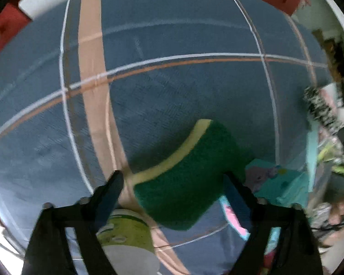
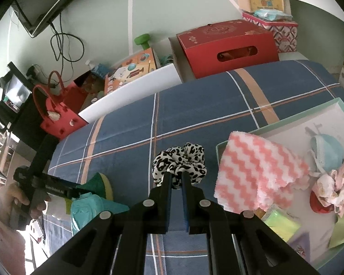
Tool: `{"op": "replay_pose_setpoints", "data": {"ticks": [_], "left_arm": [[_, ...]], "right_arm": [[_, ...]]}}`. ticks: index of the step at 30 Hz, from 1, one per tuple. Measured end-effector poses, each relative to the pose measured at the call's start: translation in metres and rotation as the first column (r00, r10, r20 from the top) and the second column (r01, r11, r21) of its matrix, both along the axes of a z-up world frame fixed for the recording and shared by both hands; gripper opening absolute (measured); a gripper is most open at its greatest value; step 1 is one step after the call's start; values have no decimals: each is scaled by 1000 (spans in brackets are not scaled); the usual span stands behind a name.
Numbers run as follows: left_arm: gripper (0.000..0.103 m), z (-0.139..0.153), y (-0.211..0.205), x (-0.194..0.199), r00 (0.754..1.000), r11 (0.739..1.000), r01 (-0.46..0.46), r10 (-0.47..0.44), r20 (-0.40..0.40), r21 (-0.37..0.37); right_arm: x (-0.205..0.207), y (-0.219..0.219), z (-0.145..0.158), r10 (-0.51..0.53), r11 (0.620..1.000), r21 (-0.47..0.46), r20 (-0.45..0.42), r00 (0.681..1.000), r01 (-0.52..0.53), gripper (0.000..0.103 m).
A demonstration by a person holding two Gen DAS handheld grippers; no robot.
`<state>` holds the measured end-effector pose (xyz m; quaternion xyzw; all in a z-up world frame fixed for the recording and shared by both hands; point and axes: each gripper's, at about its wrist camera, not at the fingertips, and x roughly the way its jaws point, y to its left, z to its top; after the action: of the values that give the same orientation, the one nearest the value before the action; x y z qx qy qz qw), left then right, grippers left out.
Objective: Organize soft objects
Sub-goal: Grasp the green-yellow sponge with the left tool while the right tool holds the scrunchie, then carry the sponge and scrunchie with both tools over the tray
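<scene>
The task looks about half done. In the right wrist view, a shallow tray (image 2: 286, 116) at the right edge already holds a pink zigzag cloth (image 2: 259, 169), a blue mask (image 2: 328, 151) and a pale bundle (image 2: 339, 183) at far right.

The right gripper (image 2: 176, 178), at lower centre, is closed tight on a leopard scrunchie (image 2: 178, 160), which hangs over the blue checked blanket (image 2: 195, 105) just left of the tray. By my reading it goes into the tray next.

The left gripper (image 1: 172, 183) points down at a green sponge (image 1: 190, 178) in the lower middle of its view. Its jaws stand wide with the sponge between them; the blur hides any contact, so it seems not yet gripped.

Still left: the sponge, plus a teal item (image 2: 87, 210) at lower left of the right view beside the sponge.
</scene>
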<state>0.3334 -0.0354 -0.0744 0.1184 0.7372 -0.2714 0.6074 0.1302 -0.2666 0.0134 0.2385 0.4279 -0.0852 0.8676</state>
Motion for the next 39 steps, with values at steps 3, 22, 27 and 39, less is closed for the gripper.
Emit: {"op": "replay_pose_setpoints", "data": {"ticks": [3,22,27,39], "left_arm": [[72,3,2,0,1000,1000,4,-4,2,-24],[27,95,54,-45,977,978,-59,97,189,-200],[27,145,67,-60,951,952,-84,165,261,-295],[27,189,-17,-149,917,828,43,189,350,-559]], "right_arm": [[1,1,1,2,1000,-5,0,1000,-2,9],[-15,-7,14,-3,1000,16,57,998,2,9],[-25,-16,20,-20,1000,14,75,997,19,9],[-64,-39,36,-77,996,-41,92,993,81,9]]}}
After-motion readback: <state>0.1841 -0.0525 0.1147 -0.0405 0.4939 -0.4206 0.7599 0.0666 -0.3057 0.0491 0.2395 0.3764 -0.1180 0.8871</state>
